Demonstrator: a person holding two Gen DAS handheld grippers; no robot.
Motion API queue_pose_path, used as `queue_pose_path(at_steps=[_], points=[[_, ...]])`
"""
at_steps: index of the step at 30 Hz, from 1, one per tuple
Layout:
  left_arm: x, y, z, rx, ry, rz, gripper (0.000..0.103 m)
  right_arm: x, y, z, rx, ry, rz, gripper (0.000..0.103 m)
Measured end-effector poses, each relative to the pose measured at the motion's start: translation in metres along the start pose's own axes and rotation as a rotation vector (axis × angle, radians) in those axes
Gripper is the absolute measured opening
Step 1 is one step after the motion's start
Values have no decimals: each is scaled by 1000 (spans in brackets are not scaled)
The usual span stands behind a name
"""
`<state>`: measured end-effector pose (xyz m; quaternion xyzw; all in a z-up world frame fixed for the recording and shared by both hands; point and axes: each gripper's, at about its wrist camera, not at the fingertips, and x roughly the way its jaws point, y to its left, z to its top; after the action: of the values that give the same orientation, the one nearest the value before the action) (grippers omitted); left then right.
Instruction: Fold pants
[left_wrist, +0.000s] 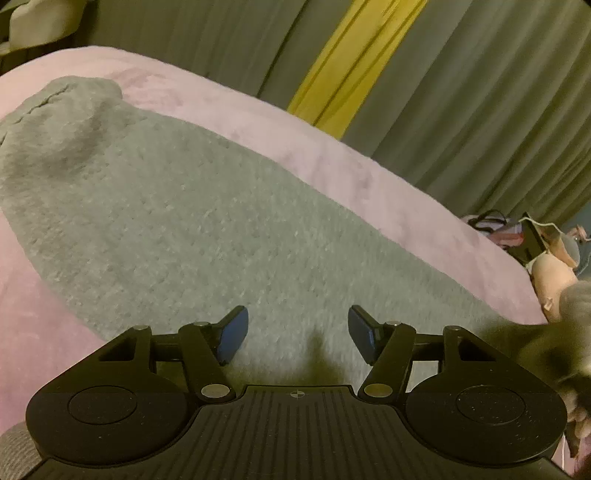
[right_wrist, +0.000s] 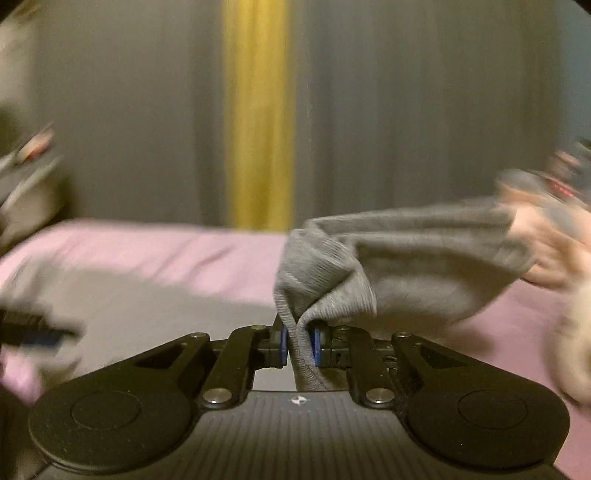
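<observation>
Across the lower half of the left wrist view, the left tool (left_wrist: 297, 334) hangs over grey pants (left_wrist: 177, 214) spread flat on a pink bed (left_wrist: 332, 155). Its blue pads (left_wrist: 232, 334) stand well apart, nothing between them; fleecy fabric lies beneath the gap. The pants run from the upper left of the frame down to the lower middle. A lifted bit of grey cloth shows blurred at the right edge. Green curtain (left_wrist: 480, 92) with a yellow stripe (left_wrist: 354, 62) fills the top. Clutter (left_wrist: 524, 236) sits past the bed's far edge at right, too small to make out.

Right wrist view, much motion blur. The right tool (right_wrist: 300, 343) is clamped nearly closed on a bunched fold of the pants (right_wrist: 406, 258); ribbed grey cloth passes between the pads and hangs below them. From the grip the fabric rises and stretches toward the right of the frame, raised off the bed (right_wrist: 166, 251). More grey fabric lies flat on the bed at centre left. A blurred hand (right_wrist: 546, 254) shows at the right edge near the cloth's far end; cannot tell if it touches. The other tool appears as a dark smear at lower left. Curtain (right_wrist: 406, 110) and yellow stripe (right_wrist: 258, 110) behind.
</observation>
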<state>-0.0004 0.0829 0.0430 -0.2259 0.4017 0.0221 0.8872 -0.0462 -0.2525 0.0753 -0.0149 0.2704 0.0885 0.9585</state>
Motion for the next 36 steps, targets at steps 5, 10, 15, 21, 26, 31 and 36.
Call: queue_pose_path(at_steps=[5,10,15,21,26,31,36], points=[[2,1,-1,12,29,-26,66,70,45,-49,-8,344,182,41],[12,-12,6,59,87,-135,66,59,-42,-48,538,329,355,80],[37,-59,9,136,207,-282,66,55,-108,-72,619,353,116,61],[97,-105,-2,205,375,-300,58,37,-127,-86,779,217,172,69],[136,-111,-11,96,485,-284,48,40,-123,-93,790,217,192,69],[133,-117,-13,111,457,-298,19,32,-125,-96,780,206,198,70],[94,-125,-8,203,340,-314,17,22,-114,-90,714,181,177,71]])
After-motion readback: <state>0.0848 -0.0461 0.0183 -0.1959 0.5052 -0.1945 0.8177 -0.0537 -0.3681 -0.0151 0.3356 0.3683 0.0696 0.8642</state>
